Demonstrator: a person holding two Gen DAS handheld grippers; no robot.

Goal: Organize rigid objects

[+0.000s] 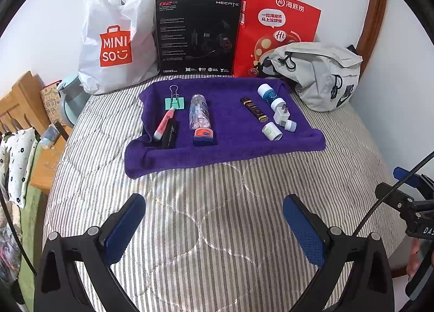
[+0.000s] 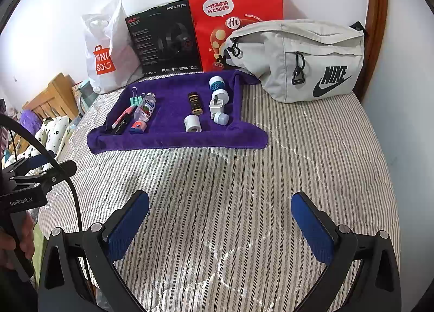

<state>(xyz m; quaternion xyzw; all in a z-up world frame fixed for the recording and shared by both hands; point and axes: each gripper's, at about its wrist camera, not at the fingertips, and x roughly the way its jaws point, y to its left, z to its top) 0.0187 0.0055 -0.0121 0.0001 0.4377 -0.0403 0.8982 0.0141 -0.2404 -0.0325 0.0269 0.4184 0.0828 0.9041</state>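
Honestly, from the left wrist view my left gripper (image 1: 214,228) hangs over the striped bed (image 1: 190,217), fingers spread wide and empty; the small items lie far off on the purple towel (image 1: 225,149). The round white cap (image 1: 272,130) may roll if nudged. In the right wrist view my right gripper (image 2: 219,228) is also wide and empty; the soft towel could drag along with a grasp.

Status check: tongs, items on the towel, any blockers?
Both tongs open, empty: left, right, hovering over the striped bedding. Small items all on purple towel, untouched. Path clear.
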